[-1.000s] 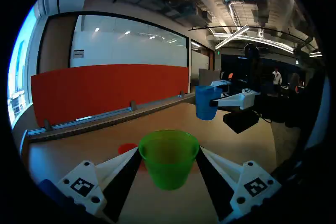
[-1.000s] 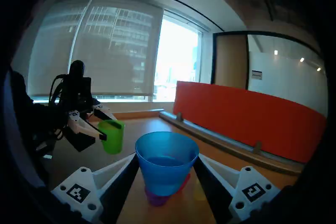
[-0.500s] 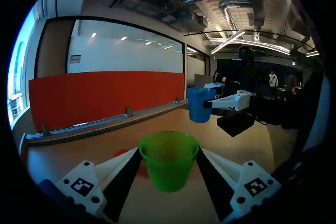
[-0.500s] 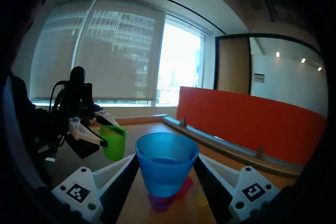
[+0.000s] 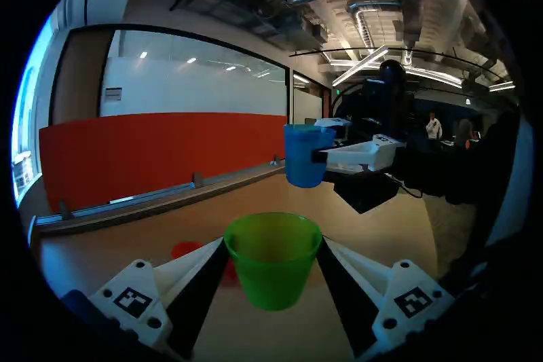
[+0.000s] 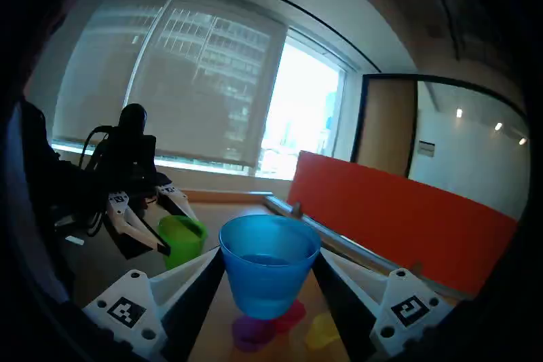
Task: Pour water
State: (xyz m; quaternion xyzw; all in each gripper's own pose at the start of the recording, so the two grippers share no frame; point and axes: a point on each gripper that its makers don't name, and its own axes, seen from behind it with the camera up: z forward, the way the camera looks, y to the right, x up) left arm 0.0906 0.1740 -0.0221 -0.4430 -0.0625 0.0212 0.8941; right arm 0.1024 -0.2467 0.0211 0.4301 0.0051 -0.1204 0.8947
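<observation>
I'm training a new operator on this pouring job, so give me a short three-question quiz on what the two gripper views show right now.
1. True or false: the blue cup in the right gripper has water in it.
2. What does the left gripper hold? A) a green cup B) a red bowl C) a yellow bottle
3. Is the blue cup upright or tipped to pour?
Key: 1 true; 2 A; 3 upright.
</observation>
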